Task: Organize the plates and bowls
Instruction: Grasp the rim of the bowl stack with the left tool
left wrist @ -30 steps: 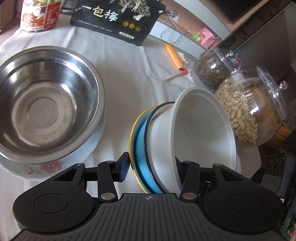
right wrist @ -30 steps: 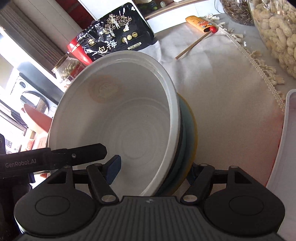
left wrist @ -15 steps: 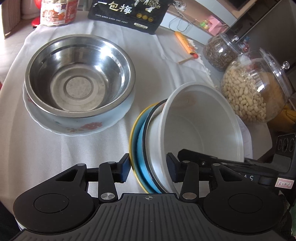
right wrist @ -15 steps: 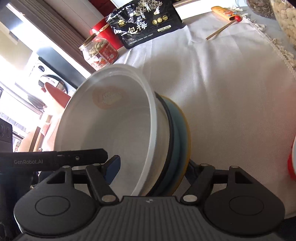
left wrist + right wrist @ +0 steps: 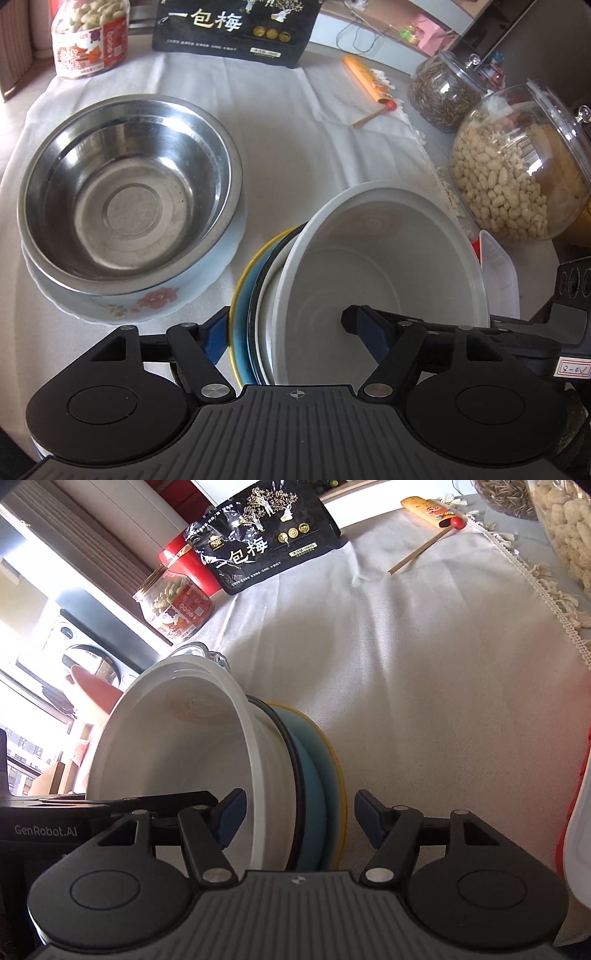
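Looking down on a table (image 5: 295, 122) wearing a white cloth. Seeing a steel bowl (image 5: 129, 192) sitting in a flowered plate (image 5: 147, 301), showing only in the left view. Standing on edge beside it, nearer the middle: the bowl stack (image 5: 388, 258). Just opening the left claw (image 5: 291, 328) wide around it, not pressing. Just closing the right claw (image 5: 299, 812) round its sides; cannot tell whether squeezing. Catching a red tin (image 5: 184, 559) and a bright window only in the right view.

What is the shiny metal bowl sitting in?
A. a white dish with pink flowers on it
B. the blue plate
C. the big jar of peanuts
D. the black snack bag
A: in the left wrist view the metal bowl nests inside the white flowered dish, whose rim and pink flower show beneath it.
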`<state>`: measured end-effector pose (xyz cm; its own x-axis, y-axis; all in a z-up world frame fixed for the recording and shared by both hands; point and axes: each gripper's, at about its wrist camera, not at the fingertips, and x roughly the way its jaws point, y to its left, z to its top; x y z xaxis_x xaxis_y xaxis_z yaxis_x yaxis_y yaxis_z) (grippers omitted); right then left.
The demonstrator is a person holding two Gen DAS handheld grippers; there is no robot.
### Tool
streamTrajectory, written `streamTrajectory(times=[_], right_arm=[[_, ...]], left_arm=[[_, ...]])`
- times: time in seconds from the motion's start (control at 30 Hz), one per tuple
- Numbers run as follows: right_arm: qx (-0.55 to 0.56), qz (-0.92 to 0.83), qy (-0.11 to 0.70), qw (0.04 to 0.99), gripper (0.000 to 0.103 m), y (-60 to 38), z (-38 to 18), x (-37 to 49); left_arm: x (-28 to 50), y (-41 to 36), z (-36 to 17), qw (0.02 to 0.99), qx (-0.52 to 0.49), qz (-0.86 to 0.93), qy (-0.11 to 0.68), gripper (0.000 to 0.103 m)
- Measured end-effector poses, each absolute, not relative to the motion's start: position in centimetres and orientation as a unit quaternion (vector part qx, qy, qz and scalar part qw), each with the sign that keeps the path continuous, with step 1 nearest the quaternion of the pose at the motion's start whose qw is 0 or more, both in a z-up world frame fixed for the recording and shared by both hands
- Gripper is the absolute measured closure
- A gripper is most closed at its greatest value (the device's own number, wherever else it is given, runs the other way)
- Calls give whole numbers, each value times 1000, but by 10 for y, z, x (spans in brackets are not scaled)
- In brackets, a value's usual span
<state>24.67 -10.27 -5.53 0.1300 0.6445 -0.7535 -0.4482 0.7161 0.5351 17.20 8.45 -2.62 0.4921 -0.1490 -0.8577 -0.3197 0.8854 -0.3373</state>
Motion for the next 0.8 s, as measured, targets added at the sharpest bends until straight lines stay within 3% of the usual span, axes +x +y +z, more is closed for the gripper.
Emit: streamTrajectory(times=[0.53,0.8], right_arm=[[139,381,574,712,37,-115,-68,252],[118,378,574,716,38,-105,-63,252]], left_arm=[[187,65,-15,844,-163,39,510,27],[182,79,-26,835,-185,34,517,29]])
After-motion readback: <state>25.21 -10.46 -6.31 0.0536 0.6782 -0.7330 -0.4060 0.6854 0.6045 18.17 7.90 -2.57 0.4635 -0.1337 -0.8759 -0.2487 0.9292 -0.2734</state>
